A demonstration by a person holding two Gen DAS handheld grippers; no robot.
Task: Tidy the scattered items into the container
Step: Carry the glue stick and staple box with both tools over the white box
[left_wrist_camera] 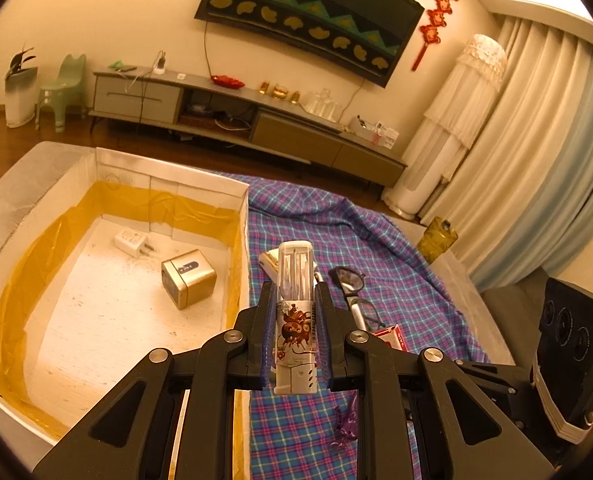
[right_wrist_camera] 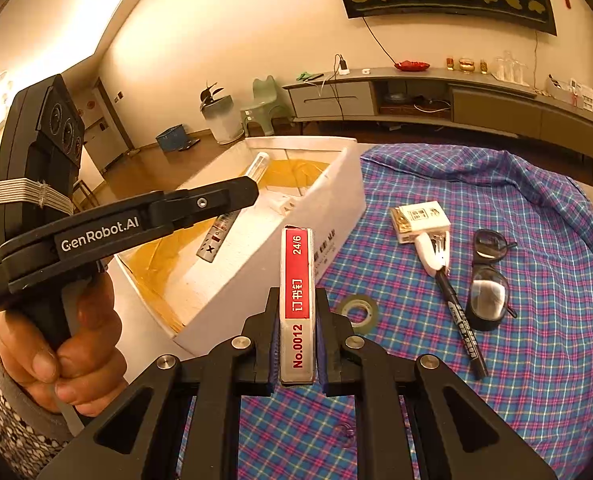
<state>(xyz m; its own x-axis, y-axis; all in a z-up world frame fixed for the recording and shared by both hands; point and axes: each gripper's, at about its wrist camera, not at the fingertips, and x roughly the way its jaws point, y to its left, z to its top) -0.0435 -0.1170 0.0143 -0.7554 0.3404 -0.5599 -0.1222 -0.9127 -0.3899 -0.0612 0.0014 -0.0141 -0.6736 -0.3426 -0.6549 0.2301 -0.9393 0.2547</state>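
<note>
Left tongs are clamping a slim white plastic case with a clear cap and a brown cartoon print, pads pressing on its two long flat sides near mid-length. The case is hanging above the plaid cloth on the surface, just at 3 o'clock of the white foam box with yellow film lining. Judged light, rigid and smooth-walled; the clear cap end looks the weaker part, so the printed body is the better place to hold it.

Right tongs are gripping a narrow red-and-white staple box marked "No.0012 24/6" across its broad faces, above the cloth at 5 o'clock of the container. Judged small but dense, thin card that would crush under hard squeezing.

Already lying in the box: a white plug adapter and a gold square tin.

Waiting on the cloth toward 2 o'clock in the right view: black-rimmed glasses, black marker pen, clear tape roll, small white carton. Glasses judged fragile; taking them at the bridge seems safest.
</note>
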